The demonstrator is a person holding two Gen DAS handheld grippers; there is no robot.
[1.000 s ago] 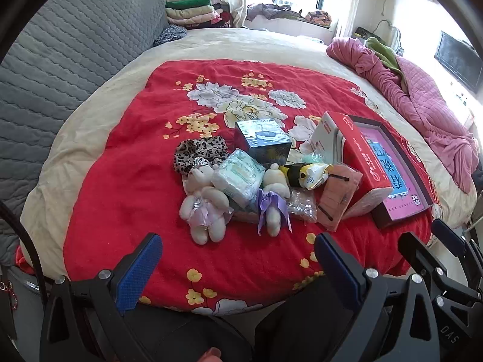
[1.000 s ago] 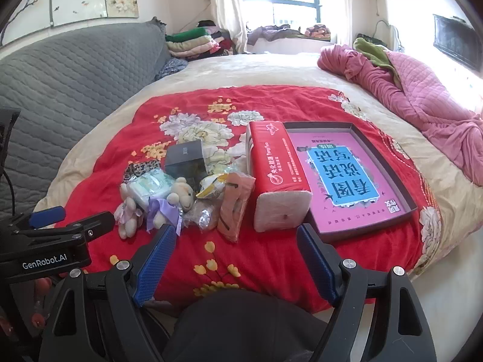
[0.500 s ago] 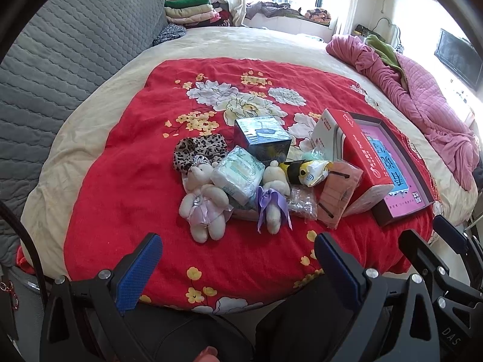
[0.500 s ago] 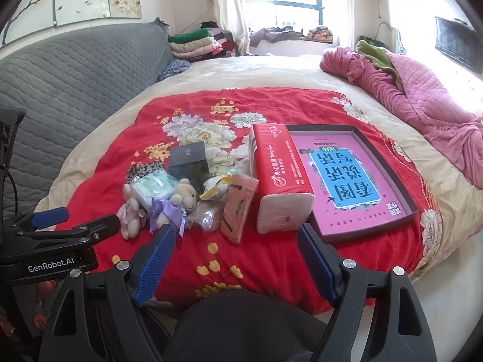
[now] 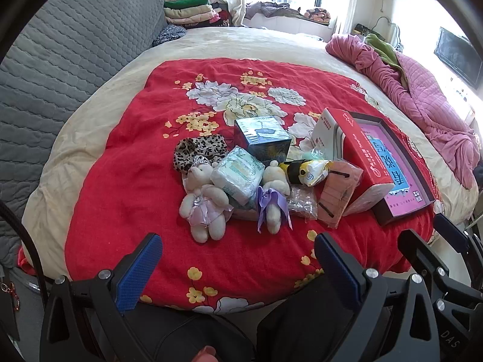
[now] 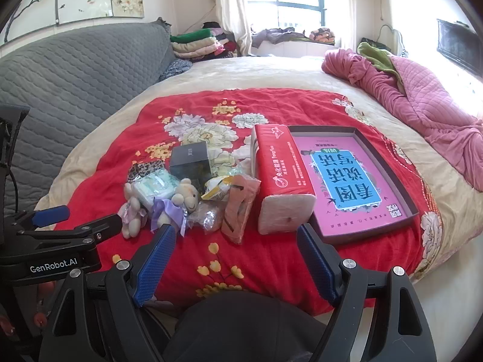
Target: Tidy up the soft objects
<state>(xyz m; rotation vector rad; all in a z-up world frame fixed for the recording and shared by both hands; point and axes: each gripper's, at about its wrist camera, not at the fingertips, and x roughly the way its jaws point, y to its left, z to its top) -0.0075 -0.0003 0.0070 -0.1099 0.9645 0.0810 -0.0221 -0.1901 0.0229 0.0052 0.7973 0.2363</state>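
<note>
Little has shifted over the last second: your two hand-held grippers have eased a touch closer to the bed, and the pile of things lies as it did.

Your left hand-held gripper (image 5: 237, 267) hangs released, blue pads wide apart and holding nothing, above the near edge of the red flowered blanket (image 5: 120, 187). Your right hand-held gripper (image 6: 237, 261) is likewise spread and empty, just short of the pile's near side.

Straight ahead of the left one lies a teddy bear in a lilac dress (image 5: 203, 202), on its back, feet toward you. A white packet of tissues (image 5: 237, 175) leans against it, and on the packet's other side a second teddy bear with a purple bow (image 5: 273, 199) lies face down. Behind the first bear sits a leopard-print cloth (image 5: 196, 152); behind the packet stands a dark blue box (image 5: 262, 135). To the right of the bow bear come a clear crinkled bag (image 5: 302, 203), a yellow and black soft toy (image 5: 305, 170) and a pink packet (image 5: 338, 194) propped upright.

That pink packet leans on a long red pack of tissues (image 6: 280, 178), which touches the left wall of a flat dark tray (image 6: 389, 163) with a pink and blue printed bottom. Farther off, a pink quilt (image 6: 422, 99) is heaped on the right of the bed, and a grey quilted cover (image 6: 66, 69) rises on the left.
</note>
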